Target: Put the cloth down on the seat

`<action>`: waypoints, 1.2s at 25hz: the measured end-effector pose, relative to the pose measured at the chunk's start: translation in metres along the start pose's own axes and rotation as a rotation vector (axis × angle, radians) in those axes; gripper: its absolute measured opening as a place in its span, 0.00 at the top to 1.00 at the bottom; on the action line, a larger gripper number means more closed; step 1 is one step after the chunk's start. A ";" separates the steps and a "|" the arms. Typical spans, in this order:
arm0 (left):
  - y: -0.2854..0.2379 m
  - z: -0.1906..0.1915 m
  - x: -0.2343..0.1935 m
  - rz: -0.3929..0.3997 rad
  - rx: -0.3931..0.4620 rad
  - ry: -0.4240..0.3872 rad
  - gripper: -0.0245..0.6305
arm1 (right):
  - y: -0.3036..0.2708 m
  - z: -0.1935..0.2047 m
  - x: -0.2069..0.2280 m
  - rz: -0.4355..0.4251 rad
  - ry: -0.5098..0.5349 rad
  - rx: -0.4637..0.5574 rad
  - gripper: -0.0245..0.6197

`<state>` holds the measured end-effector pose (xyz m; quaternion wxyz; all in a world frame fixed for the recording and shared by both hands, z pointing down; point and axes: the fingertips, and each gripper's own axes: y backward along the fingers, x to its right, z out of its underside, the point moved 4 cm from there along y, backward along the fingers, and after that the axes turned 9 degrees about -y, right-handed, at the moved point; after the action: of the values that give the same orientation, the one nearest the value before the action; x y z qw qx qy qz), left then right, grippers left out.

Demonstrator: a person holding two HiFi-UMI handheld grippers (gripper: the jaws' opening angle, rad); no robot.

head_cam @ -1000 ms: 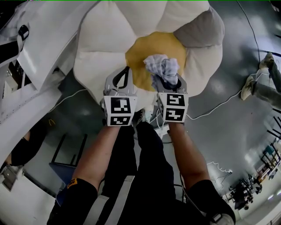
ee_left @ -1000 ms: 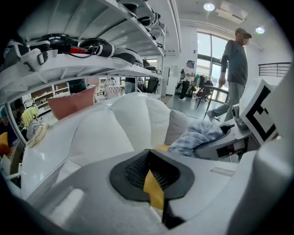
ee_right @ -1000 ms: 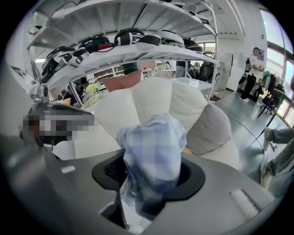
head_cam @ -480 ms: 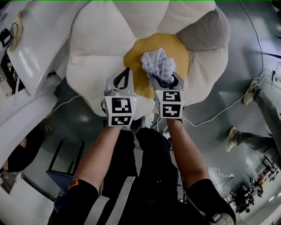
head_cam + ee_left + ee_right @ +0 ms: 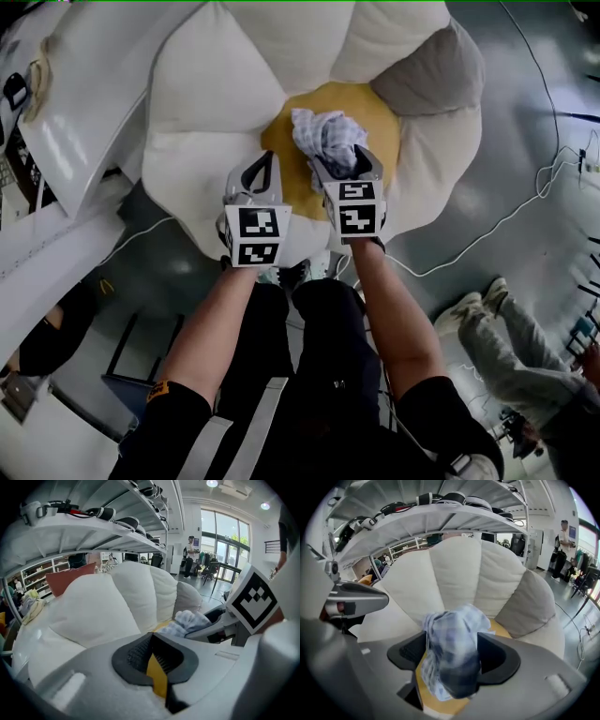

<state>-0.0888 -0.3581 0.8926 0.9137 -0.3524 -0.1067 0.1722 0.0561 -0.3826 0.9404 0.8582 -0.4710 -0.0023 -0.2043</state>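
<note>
The seat is a big flower-shaped cushion with white petals point(image 5: 206, 94) and a yellow centre point(image 5: 281, 141). A crumpled pale blue checked cloth point(image 5: 326, 136) hangs low over that centre. My right gripper point(image 5: 343, 164) stands open around the cloth point(image 5: 452, 648). Its jaws have just been opening, and the cloth, blurred, sits loose between the wide pads. My left gripper point(image 5: 273, 157) is beside it on the left, shut and empty, its tips over the yellow centre's edge. From the left gripper view the cloth point(image 5: 190, 620) shows at the right, in front of the petals.
One grey petal point(image 5: 427, 75) lies at the seat's far right. A white shelf rack point(image 5: 56, 141) stands at the left, with shoes on its shelves point(image 5: 440, 508). Cables point(image 5: 487, 225) trail over the grey floor, where someone's legs point(image 5: 506, 328) are at the lower right.
Both grippers have sunk toward the seat. The right jaws have spread apart around the cloth. The person on the floor at the right has walked nearer.
</note>
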 end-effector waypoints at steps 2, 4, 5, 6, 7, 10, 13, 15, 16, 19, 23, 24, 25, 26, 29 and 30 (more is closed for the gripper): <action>0.009 -0.009 -0.002 -0.001 -0.006 -0.002 0.96 | 0.006 -0.007 -0.002 -0.009 -0.019 -0.011 0.42; 0.021 -0.021 -0.002 -0.003 -0.008 -0.002 0.96 | 0.017 -0.016 -0.004 -0.012 -0.028 -0.013 0.41; 0.027 -0.028 -0.002 -0.002 -0.007 -0.001 0.96 | 0.025 -0.022 -0.006 -0.013 -0.028 -0.009 0.41; 0.034 -0.035 -0.001 -0.001 -0.006 0.001 0.96 | 0.034 -0.028 -0.007 -0.015 -0.030 -0.005 0.41; 0.042 -0.044 -0.001 0.001 -0.004 0.002 0.96 | 0.044 -0.034 -0.010 -0.018 -0.035 -0.002 0.41; 0.068 -0.070 -0.001 0.004 0.002 0.001 0.96 | 0.079 -0.051 -0.020 -0.026 -0.054 0.007 0.42; 0.096 -0.095 -0.002 0.003 0.009 0.002 0.96 | 0.116 -0.065 -0.029 -0.027 -0.066 0.026 0.48; 0.114 -0.110 0.000 0.004 0.012 -0.001 0.96 | 0.142 -0.070 -0.034 -0.022 -0.073 0.041 0.52; 0.122 -0.117 0.001 0.005 0.012 -0.004 0.96 | 0.154 -0.072 -0.036 -0.018 -0.073 0.049 0.55; 0.144 -0.135 0.002 0.011 0.017 -0.018 0.96 | 0.185 -0.078 -0.043 -0.005 -0.083 0.071 0.65; 0.171 -0.153 0.001 0.029 0.032 -0.032 0.96 | 0.230 -0.092 -0.054 0.031 -0.135 0.111 0.90; 0.179 -0.158 0.002 0.034 0.035 -0.030 0.96 | 0.242 -0.095 -0.058 0.037 -0.141 0.121 0.93; 0.188 -0.162 0.002 0.039 0.038 -0.028 0.96 | 0.253 -0.098 -0.063 0.041 -0.143 0.130 0.96; 0.196 -0.166 0.003 0.044 0.038 -0.027 0.96 | 0.263 -0.101 -0.067 0.043 -0.143 0.136 0.96; 0.220 -0.177 0.007 0.065 0.017 -0.046 0.96 | 0.291 -0.107 -0.080 0.045 -0.137 0.145 0.96; 0.227 -0.180 0.009 0.074 0.007 -0.057 0.96 | 0.300 -0.109 -0.084 0.047 -0.136 0.149 0.96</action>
<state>-0.0784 -0.3067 0.6074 0.9046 -0.3477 -0.1190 0.2161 0.0646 -0.2992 0.6209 0.8932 -0.4184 -0.0648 -0.1511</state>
